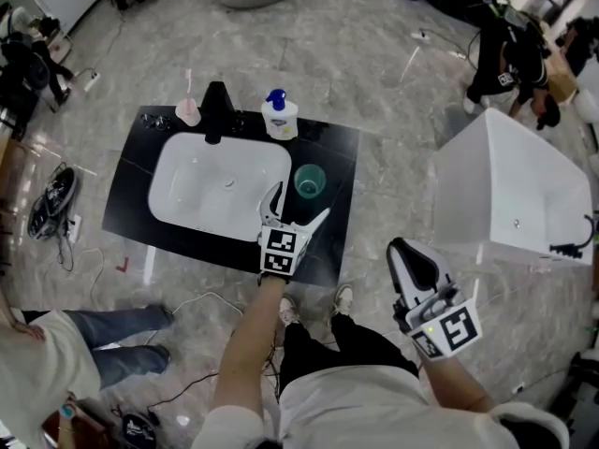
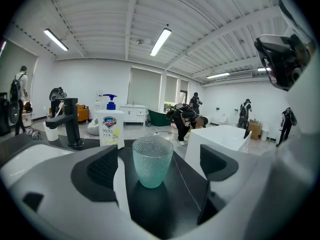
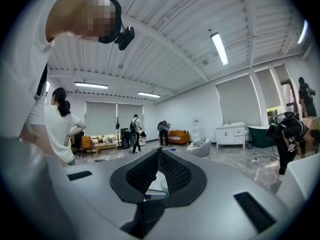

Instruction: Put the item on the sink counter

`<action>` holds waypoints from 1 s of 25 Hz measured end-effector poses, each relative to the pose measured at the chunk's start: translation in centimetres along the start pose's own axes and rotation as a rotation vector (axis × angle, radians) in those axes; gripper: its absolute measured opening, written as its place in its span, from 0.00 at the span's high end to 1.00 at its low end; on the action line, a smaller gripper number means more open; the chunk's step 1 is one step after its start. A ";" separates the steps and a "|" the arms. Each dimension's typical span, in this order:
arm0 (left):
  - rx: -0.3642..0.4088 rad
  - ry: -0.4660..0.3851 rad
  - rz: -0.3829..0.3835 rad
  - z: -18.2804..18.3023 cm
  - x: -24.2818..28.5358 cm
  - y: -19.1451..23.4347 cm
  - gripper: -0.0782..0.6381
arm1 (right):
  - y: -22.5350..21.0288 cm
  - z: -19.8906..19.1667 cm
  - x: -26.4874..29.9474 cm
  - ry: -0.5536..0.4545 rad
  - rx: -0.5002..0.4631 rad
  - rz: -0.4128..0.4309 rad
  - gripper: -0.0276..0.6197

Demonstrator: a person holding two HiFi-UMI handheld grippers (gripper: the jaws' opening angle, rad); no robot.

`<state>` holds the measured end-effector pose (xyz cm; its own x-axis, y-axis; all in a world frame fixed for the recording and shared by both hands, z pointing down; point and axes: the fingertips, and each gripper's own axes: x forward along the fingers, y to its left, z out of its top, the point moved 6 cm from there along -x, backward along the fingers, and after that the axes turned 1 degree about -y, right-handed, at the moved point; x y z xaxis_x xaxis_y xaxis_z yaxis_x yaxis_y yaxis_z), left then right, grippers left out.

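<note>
A green dimpled glass cup [image 1: 310, 181] stands upright on the black sink counter [image 1: 342, 157], to the right of the white basin [image 1: 220, 183]. My left gripper [image 1: 301, 201] is open just in front of it. In the left gripper view the cup [image 2: 152, 160] stands between and a little beyond the wide-spread pads [image 2: 102, 168], which do not touch it. My right gripper [image 1: 412, 258] hangs over the floor to the right of the counter. It is shut [image 3: 159, 171] with nothing in it.
At the back of the counter are a black faucet [image 1: 217, 110], a soap pump bottle [image 1: 279, 116] and a pink holder [image 1: 188, 110]. A white bathtub [image 1: 510, 190] stands to the right. A person [image 1: 56, 358] is at the lower left, and cables [image 1: 56, 204] lie on the floor to the left.
</note>
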<state>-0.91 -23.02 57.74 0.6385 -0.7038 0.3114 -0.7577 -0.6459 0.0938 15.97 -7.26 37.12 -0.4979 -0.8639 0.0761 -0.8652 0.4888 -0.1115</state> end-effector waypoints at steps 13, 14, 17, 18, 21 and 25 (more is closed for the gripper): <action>0.011 -0.006 0.035 1.7 -1.1 -0.3 0.19 | -0.7 0.8 0.1 -0.025 -0.002 0.028 0.88; 0.009 -0.004 0.037 1.7 -1.2 -0.3 0.19 | -0.7 0.8 0.2 -0.026 -0.002 0.031 0.88; 0.006 -0.001 0.046 1.7 -1.5 -0.3 0.20 | -0.8 0.9 0.4 -0.030 0.005 0.038 0.88; 0.008 -0.002 0.048 1.8 -1.6 -0.3 0.20 | -0.9 1.0 0.4 -0.033 0.011 0.040 0.88; 0.013 -0.006 0.050 2.3 -1.9 -0.4 0.20 | -0.9 1.5 0.8 -0.047 0.021 0.049 0.88; 0.021 -0.015 0.055 3.0 -2.4 -0.5 0.20 | -0.8 1.6 1.1 -0.050 0.018 0.065 0.88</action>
<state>-1.69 -21.92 54.09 0.5982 -0.7426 0.3010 -0.7887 -0.6121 0.0575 16.17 -8.81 35.69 -0.5490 -0.8356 0.0188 -0.8297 0.5422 -0.1329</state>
